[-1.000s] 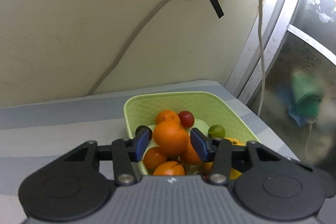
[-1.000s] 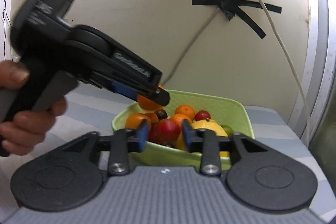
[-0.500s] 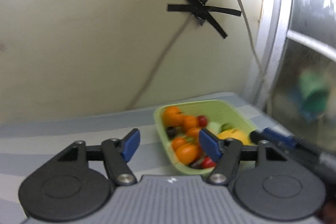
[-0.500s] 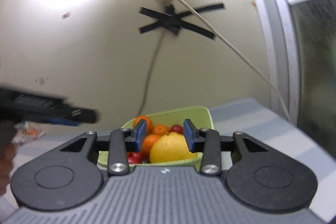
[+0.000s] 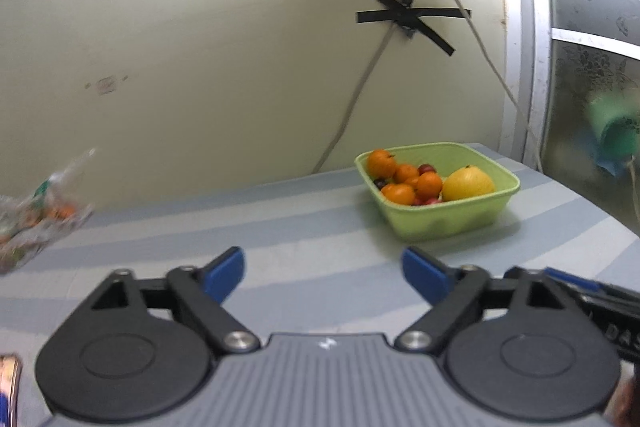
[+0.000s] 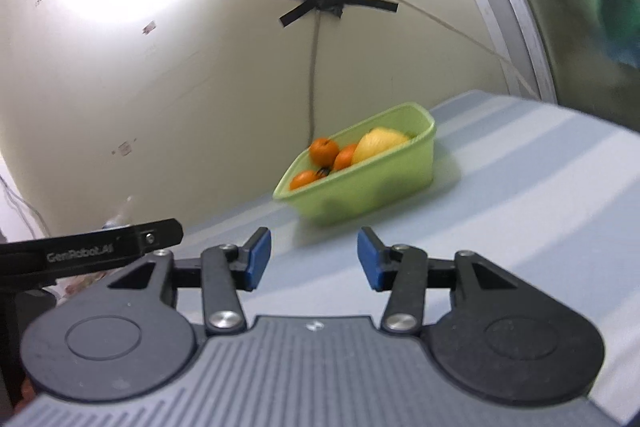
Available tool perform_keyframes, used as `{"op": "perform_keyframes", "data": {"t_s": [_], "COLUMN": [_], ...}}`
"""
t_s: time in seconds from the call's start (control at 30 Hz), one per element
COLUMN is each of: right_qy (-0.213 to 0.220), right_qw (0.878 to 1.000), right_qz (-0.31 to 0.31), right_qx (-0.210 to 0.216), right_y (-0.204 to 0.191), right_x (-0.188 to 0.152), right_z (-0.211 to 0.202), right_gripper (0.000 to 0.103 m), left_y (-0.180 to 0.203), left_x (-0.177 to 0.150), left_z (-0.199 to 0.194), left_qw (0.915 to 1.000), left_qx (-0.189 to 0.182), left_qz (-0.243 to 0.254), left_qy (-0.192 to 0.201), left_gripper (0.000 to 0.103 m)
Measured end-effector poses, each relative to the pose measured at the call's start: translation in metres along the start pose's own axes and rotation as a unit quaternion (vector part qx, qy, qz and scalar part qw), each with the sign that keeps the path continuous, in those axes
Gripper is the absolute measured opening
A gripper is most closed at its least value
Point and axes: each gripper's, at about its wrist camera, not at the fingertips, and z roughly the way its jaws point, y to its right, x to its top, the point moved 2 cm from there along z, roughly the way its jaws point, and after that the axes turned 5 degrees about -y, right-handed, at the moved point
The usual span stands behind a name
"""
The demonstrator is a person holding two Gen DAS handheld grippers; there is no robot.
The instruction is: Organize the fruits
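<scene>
A light green basket (image 5: 460, 215) (image 6: 372, 187) stands on the striped table near the wall. It holds several oranges (image 5: 382, 163) (image 6: 324, 151), a big yellow fruit (image 5: 468, 183) (image 6: 378, 143) and small red fruits (image 5: 426, 169). My left gripper (image 5: 323, 273) is well back from the basket, its jaws opening wide with nothing between them. My right gripper (image 6: 314, 259) also hangs back from the basket, jaws opening and empty. The left gripper's black body (image 6: 92, 251) shows at the left of the right wrist view.
A clear plastic bag with fruit (image 5: 38, 211) lies at the far left of the table. A taped cable (image 5: 404, 15) and power strip hang on the cream wall. A window frame (image 5: 532, 67) and a green object (image 5: 614, 127) are at the right.
The left gripper let go of an orange into the basket, opened and drew back. The right gripper released a red fruit, pulled back, rolled and began opening.
</scene>
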Motion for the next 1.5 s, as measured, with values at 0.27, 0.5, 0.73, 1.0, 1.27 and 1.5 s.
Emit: {"op": "perform_keyframes", "data": {"t_s": [0.27,0.5,0.73,1.0,1.27,1.5], "right_qy": [-0.04,-0.047,-0.055,-0.057,-0.042,-0.031], "right_qw": [0.998,0.997,0.997,0.997,0.997,0.998], "right_qz": [0.04,0.053,0.048,0.053,0.054,0.055], "right_qx": [0.012,0.003,0.002,-0.009,-0.022,-0.028], "right_y": [-0.012,-0.018,-0.02,-0.009,0.002,0.009], "right_x": [-0.019,-0.024,-0.027,-0.026,-0.016,-0.012], "right_z": [-0.008,-0.01,-0.005,-0.003,0.009,0.016], "right_gripper": [0.078,0.085,0.087,0.087,0.088,0.088], "left_y": [-0.015,-0.025,-0.025,-0.017,-0.01,-0.012], "left_x": [-0.031,-0.047,-0.053,-0.053,-0.062,-0.061], "left_z": [-0.018,-0.019,-0.015,0.001,0.021,0.03], "left_qw": [0.9995,0.9987,0.9978,0.9973,0.9955,0.9947], "left_qx": [0.03,0.04,0.059,0.065,0.075,0.086], "left_qz": [-0.005,-0.01,0.004,0.01,0.03,0.026], "left_qy": [-0.008,-0.029,-0.03,-0.032,-0.048,-0.05], "left_gripper": [0.103,0.103,0.103,0.103,0.103,0.103]}}
